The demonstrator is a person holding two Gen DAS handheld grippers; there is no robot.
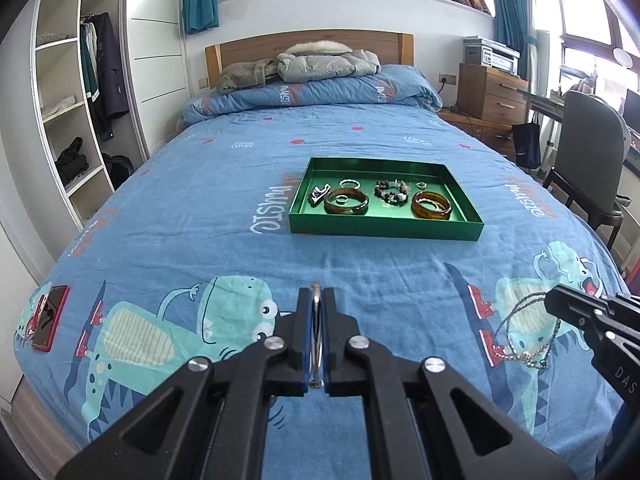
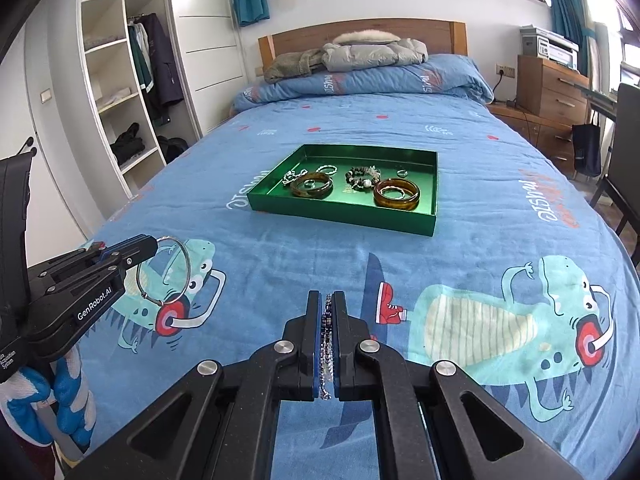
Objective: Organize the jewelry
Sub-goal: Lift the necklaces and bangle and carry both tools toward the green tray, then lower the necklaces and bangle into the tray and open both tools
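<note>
A green tray (image 1: 384, 230) (image 2: 340, 216) lies mid-bed with two amber bangles (image 1: 346, 202) (image 1: 432, 205), a dark bead bracelet (image 1: 392, 191), small rings and a silver piece. My left gripper (image 1: 316, 296) is shut on a thin silver bangle (image 1: 317, 340), held above the bed near its foot; the bangle hangs from it in the right wrist view (image 2: 163, 270). My right gripper (image 2: 327, 300) is shut on a beaded chain bracelet (image 2: 327, 340), whose loops dangle in the left wrist view (image 1: 528, 332). Both are well short of the tray.
The blue dinosaur bedspread (image 1: 240, 208) covers the bed. A red phone (image 1: 50, 316) lies at the left foot corner. Folded quilt and jackets (image 1: 320, 64) sit at the headboard. A wardrobe stands left, a chair (image 1: 592, 160) and drawers right.
</note>
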